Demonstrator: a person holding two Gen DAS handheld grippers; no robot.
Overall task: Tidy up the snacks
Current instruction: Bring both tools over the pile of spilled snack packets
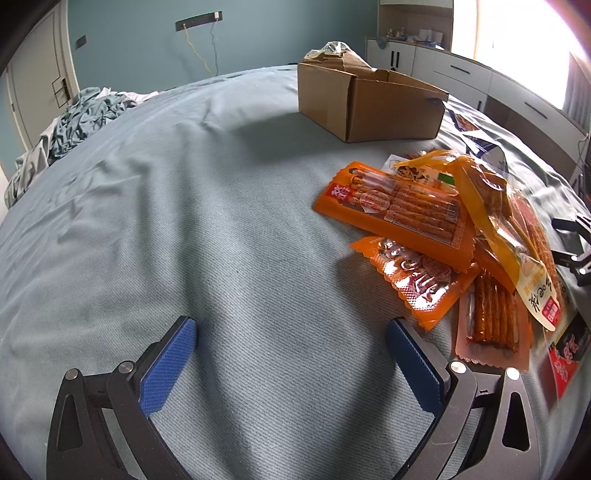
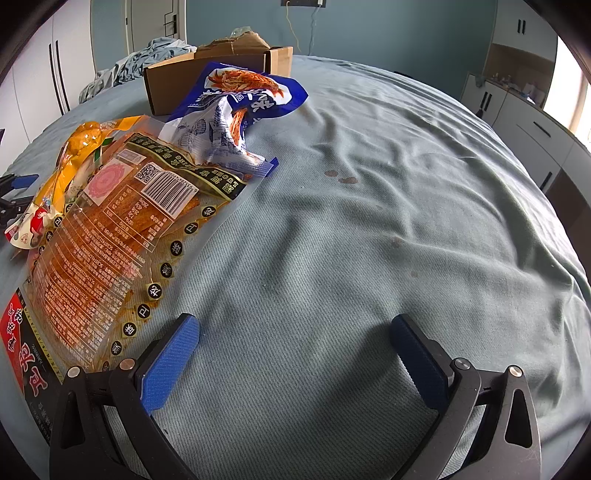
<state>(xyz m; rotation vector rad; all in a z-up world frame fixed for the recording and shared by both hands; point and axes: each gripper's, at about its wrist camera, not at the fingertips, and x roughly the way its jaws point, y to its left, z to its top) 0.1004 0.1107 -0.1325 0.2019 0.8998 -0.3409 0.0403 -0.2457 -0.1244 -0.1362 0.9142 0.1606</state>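
- Bed, wrinkled blue-grey woven cover (image 1: 221, 221), few brown stains.
- Open brown cardboard box (image 1: 369, 107), toward far edge.
- Heap of orange plastic snack packets (image 1: 399, 210).
- Blue-white crumpled snack bag (image 2: 236, 107), beside box.
- Crumpled blue-grey cloth pile (image 1: 85, 118), far corner.

A bed (image 1: 184, 221) covered by a pale blue-grey woven sheet (image 2: 369, 221), creased, with a few small brownish spots (image 2: 343, 177), fills most of both views. A heap of crumpled blue and white cloth (image 1: 81, 118) lies at its far edge. Beyond stands a teal wall (image 1: 147, 37) carrying a dark bracket (image 1: 197, 22) from which a yellow cord (image 1: 197, 51) and a grey cord hang. A white door (image 1: 33, 85) adjoins the wall. Low white cabinets (image 1: 461, 74) with dark handles run beneath a bright window (image 1: 517, 44) that admits strong daylight. White wardrobe doors (image 2: 55, 74) appear in the right wrist view.
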